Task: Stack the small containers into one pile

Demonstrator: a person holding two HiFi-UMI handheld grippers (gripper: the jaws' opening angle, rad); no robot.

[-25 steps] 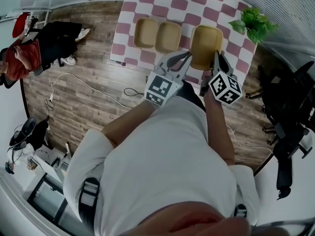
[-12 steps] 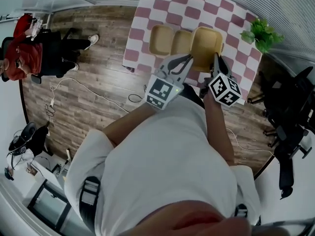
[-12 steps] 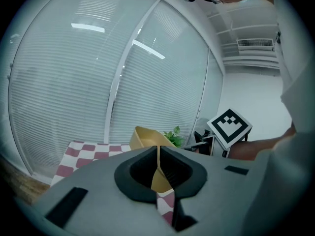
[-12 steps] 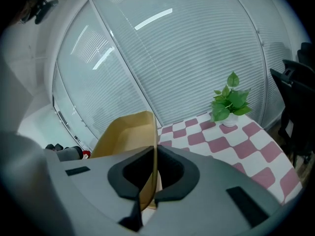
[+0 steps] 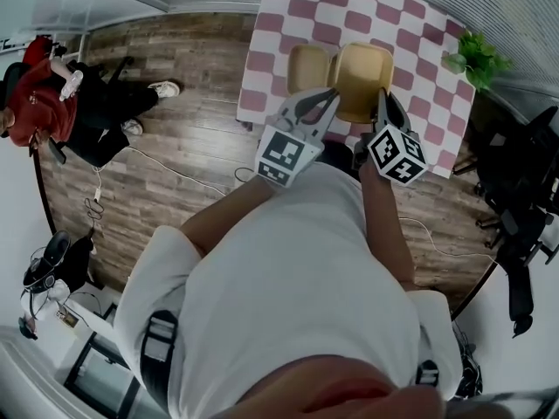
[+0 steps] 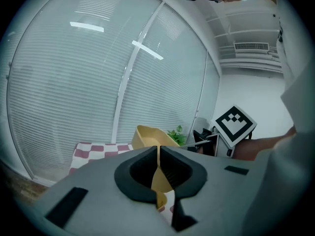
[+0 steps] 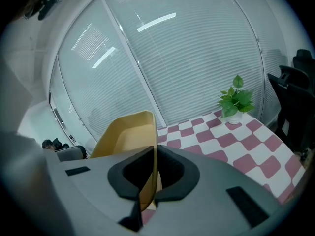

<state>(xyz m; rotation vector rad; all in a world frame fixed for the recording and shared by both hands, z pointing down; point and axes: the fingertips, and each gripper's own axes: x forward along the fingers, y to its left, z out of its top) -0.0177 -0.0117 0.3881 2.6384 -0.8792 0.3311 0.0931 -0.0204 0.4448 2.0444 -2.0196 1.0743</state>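
Below me a wood-plank floor (image 5: 175, 138) runs under a table covered in a pink-and-white checked cloth (image 5: 410, 24). A leafy potted plant (image 5: 476, 58) stands at the table's far right corner, and black office chairs (image 5: 520, 199) stand near its right edge. Beyond the far edge, tall windows (image 6: 64, 82) are covered by pale horizontal blinds, with white frame posts (image 6: 123, 97) between the panes and strip lights (image 6: 86, 27) reflected in the glass. Well off to my left a person in a red top (image 5: 35, 103) sits, and an air vent (image 6: 251, 46) shows high on the white wall.
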